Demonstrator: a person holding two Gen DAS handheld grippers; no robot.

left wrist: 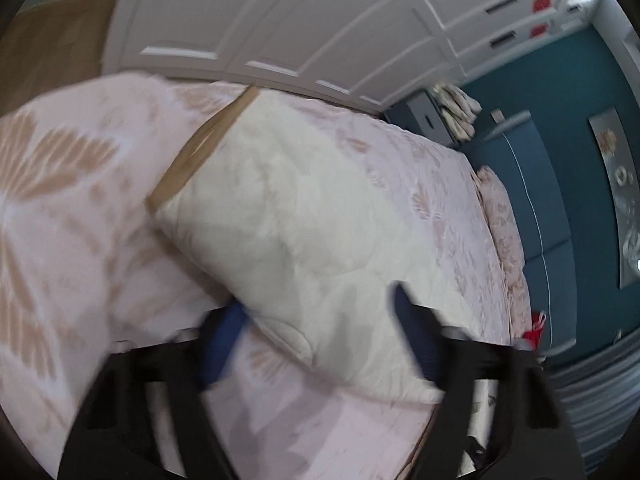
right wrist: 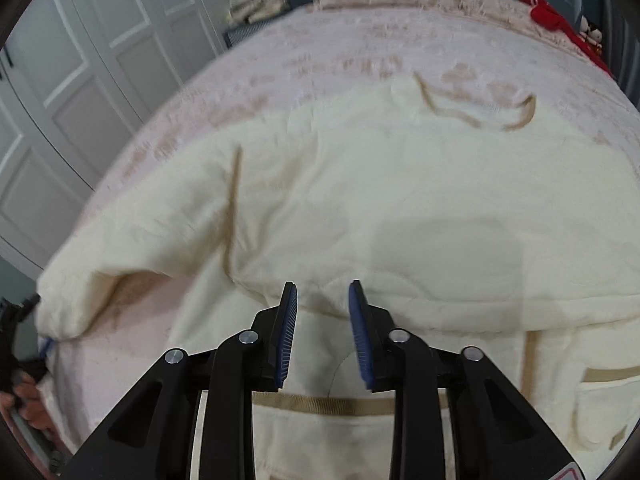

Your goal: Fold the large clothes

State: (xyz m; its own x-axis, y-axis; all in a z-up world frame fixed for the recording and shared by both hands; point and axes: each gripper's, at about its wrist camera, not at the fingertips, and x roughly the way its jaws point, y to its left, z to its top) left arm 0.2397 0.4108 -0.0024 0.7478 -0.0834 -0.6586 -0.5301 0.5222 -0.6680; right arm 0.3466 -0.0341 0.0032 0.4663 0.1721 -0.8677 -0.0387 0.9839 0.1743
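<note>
Nearest the right wrist camera, the right gripper hangs with its blue pads spread and nothing between them, just above the lower part of the cream robe, whose tan-trimmed pocket lies flat. The robe lies spread on the pink leaf-print bed. In the blurred left view, the left gripper stands wide apart around the robe's sleeve; beyond, white wardrobe doors.

I see a cream quilted coat with tan trim, lying on a pale pink bed cover printed with tan leaves. My black tongs carry blue pads. Behind are white wardrobe doors and a teal wall.
</note>
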